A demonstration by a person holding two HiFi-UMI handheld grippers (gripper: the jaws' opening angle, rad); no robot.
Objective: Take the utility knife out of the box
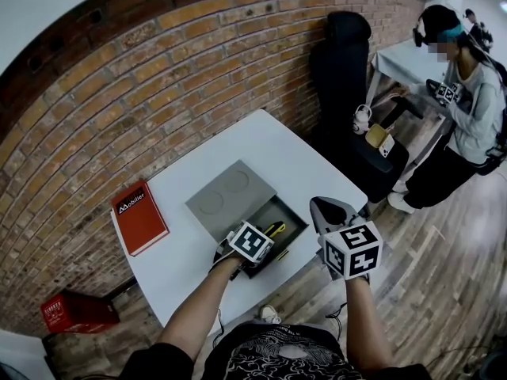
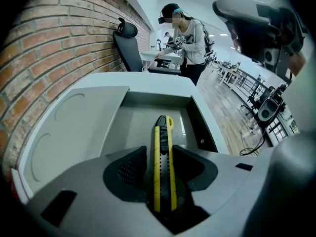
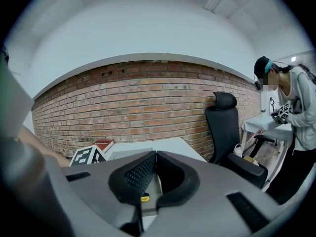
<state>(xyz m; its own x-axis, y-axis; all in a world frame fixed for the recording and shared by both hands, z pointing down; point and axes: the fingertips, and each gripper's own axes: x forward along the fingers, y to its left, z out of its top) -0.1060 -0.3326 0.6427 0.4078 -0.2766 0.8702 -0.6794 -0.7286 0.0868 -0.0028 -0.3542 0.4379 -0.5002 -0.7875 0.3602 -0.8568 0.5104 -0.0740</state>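
Observation:
The yellow-and-black utility knife [image 2: 163, 147] lies lengthwise in the open grey box [image 2: 203, 125], its tip pointing away from me. My left gripper [image 2: 163, 163] points steeply down into the box, and both dark pads rest against the knife's sides. In the head view the knife [image 1: 275, 229] shows just beyond the left gripper [image 1: 255, 252], inside the box [image 1: 295, 222]. My right gripper [image 1: 323, 206] hovers to the right of the box, over the table's front corner. Its jaws [image 3: 154, 156] are shut with nothing between them.
The box's flat lid [image 1: 228, 196] lies open toward the brick wall. A red book [image 1: 139, 218] rests on the white table [image 1: 261, 145] at the left. A black office chair [image 1: 348, 70] and a person [image 1: 463, 109] at another table are at the right. A red crate [image 1: 78, 313] sits on the floor.

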